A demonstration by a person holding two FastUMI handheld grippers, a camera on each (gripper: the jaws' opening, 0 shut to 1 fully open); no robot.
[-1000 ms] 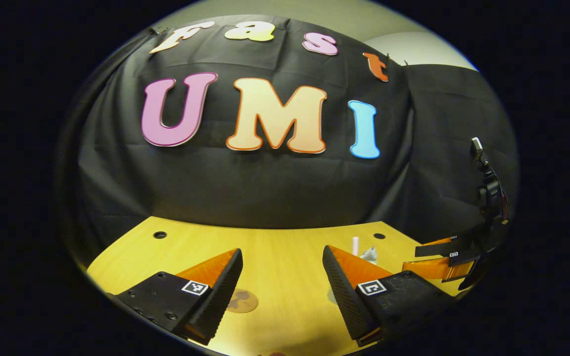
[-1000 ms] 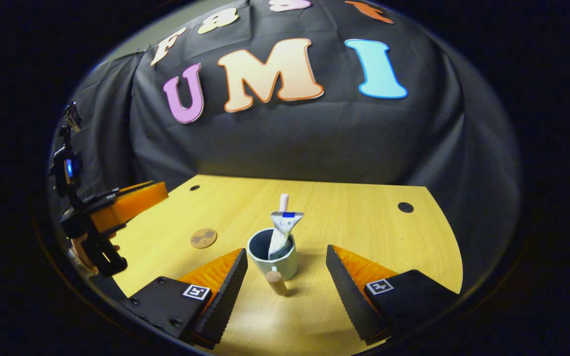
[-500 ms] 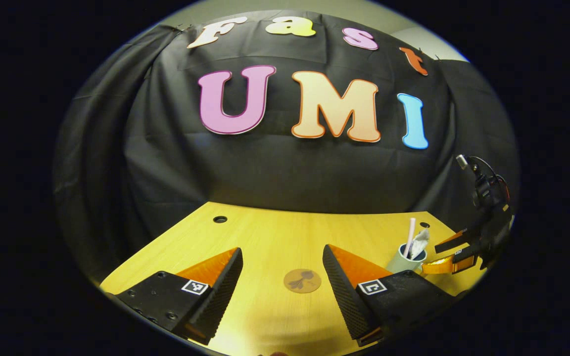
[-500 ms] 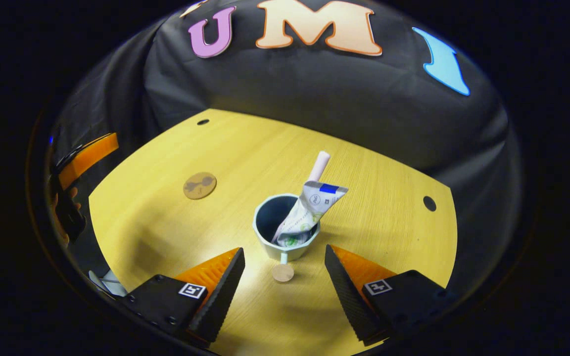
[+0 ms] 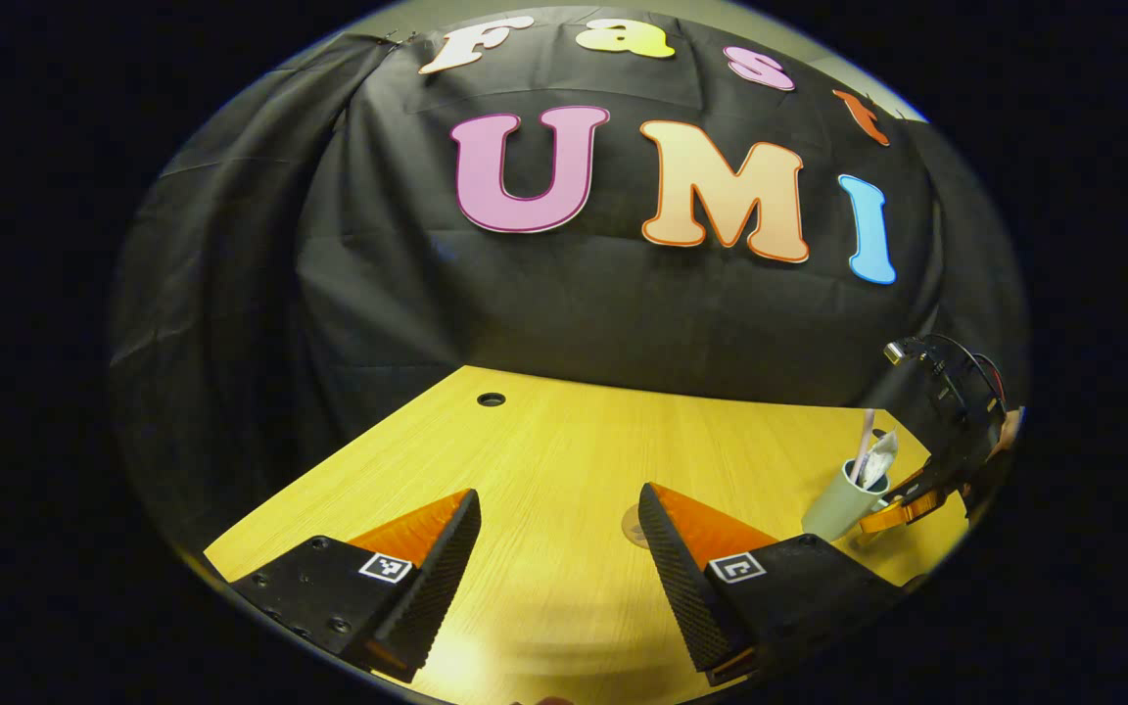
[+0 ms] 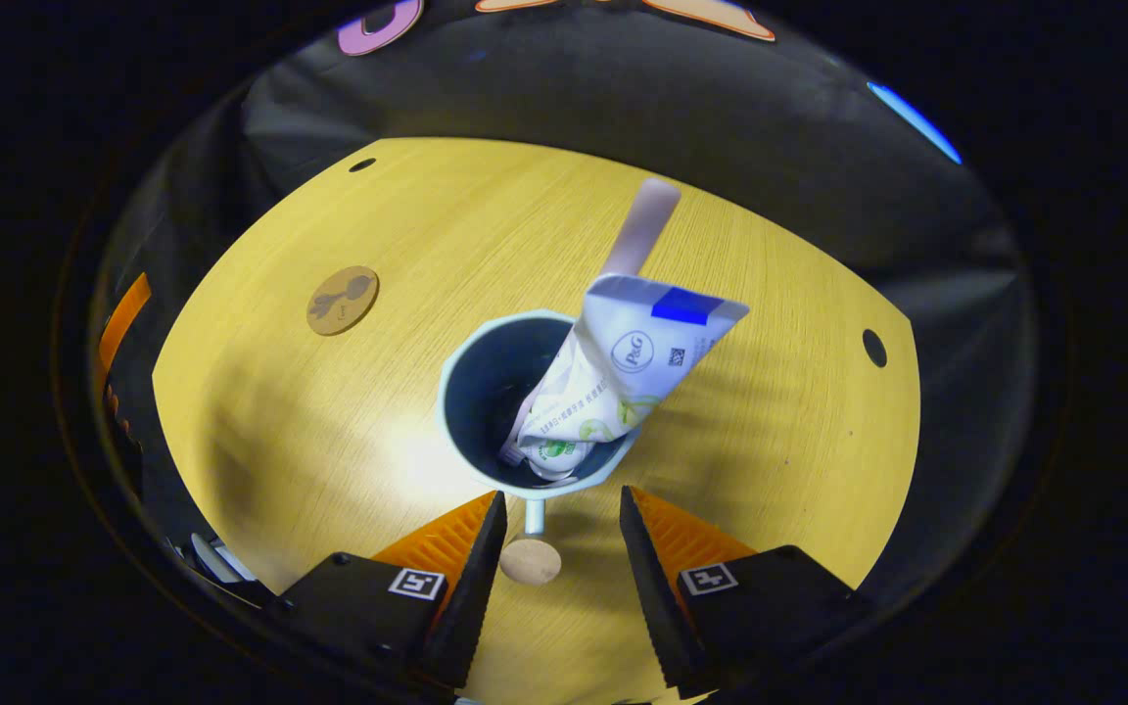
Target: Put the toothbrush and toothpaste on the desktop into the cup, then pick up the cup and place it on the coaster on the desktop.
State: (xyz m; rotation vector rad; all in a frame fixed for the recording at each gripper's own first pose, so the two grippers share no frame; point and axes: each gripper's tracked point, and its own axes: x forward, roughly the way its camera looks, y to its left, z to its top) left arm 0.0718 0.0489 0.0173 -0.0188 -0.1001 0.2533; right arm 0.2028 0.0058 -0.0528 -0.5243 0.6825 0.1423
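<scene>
In the right gripper view, a pale green cup (image 6: 491, 387) stands on the wooden desk. The toothpaste tube (image 6: 623, 367) and the pink toothbrush (image 6: 644, 225) lean inside it. Its handle ends in a round wooden knob (image 6: 530, 561), which lies between the fingers of my right gripper (image 6: 561, 504) without touching them; that gripper is open. The round brown coaster (image 6: 342, 301) lies to the left. In the left gripper view, my left gripper (image 5: 557, 499) hovers open and holds nothing, and the coaster (image 5: 631, 524) peeks out from behind its right finger. The cup (image 5: 843, 501) stands at the far right.
The wooden desk (image 6: 770, 421) has cable holes near its back corners (image 6: 361, 164) (image 6: 873, 348). Black cloth walls close the booth behind it. In the left gripper view a hand (image 5: 1007, 431) holds the other gripper beside the cup.
My right gripper has come down close over the cup, and its fingers have narrowed around the handle. The left gripper has swung left, so the coaster and cup slid right in its view.
</scene>
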